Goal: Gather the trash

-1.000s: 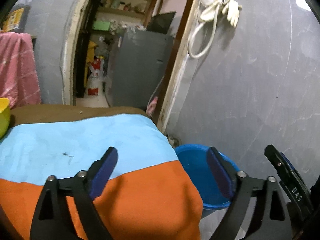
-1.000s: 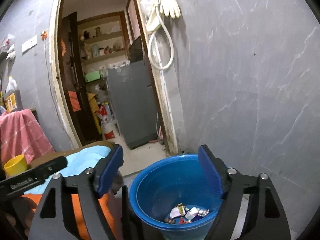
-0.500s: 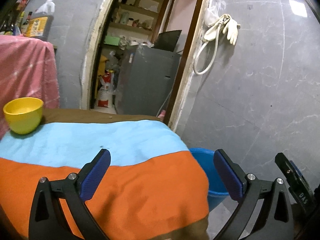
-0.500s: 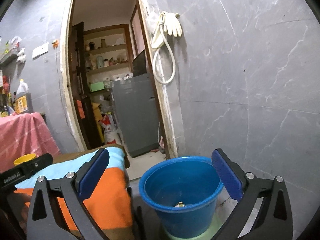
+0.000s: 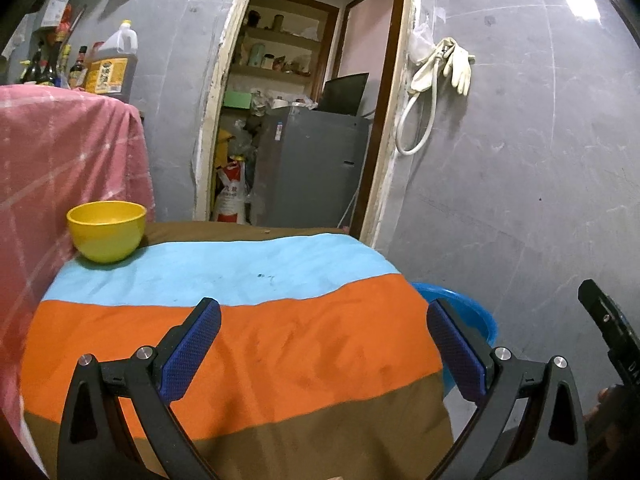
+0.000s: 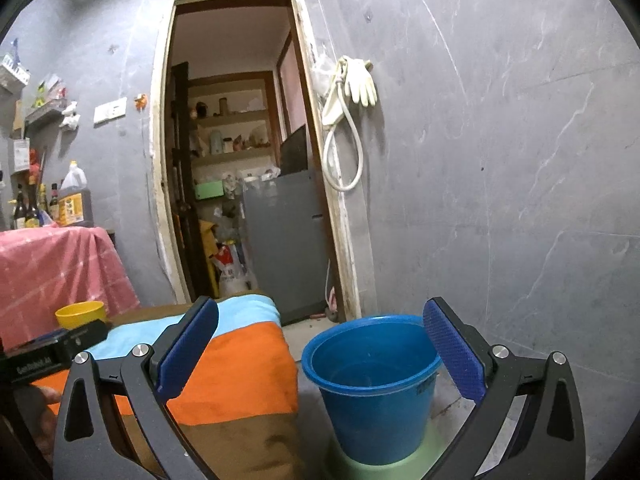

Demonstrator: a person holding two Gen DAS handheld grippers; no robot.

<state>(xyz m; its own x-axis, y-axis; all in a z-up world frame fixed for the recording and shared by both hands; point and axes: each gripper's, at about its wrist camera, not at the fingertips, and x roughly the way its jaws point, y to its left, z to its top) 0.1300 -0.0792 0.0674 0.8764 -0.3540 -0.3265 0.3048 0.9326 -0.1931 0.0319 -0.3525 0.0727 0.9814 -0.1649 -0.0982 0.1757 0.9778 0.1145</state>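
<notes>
A blue bucket (image 6: 374, 384) stands on the floor to the right of the table; its inside is hidden from this angle. Only its rim (image 5: 468, 308) shows past the table's edge in the left wrist view. My right gripper (image 6: 320, 344) hangs open and empty in front of the bucket and the table corner. My left gripper (image 5: 324, 340) is open and empty over the striped cloth (image 5: 248, 344), blue, orange and brown, that covers the table. No loose trash shows on the cloth. A yellow bowl (image 5: 106, 230) sits at its far left corner.
A pink-draped counter (image 5: 60, 168) with bottles stands at the left. Behind the table a doorway (image 6: 240, 160) opens onto a grey fridge (image 5: 312, 168) and shelves. A hose and gloves (image 6: 352, 92) hang on the grey wall. The other gripper's body (image 5: 612, 336) shows at the right edge.
Both grippers have pulled back from the bucket and opened wider. The trash in the bucket has dropped out of sight, and more of the cloth and the yellow bowl have come into view.
</notes>
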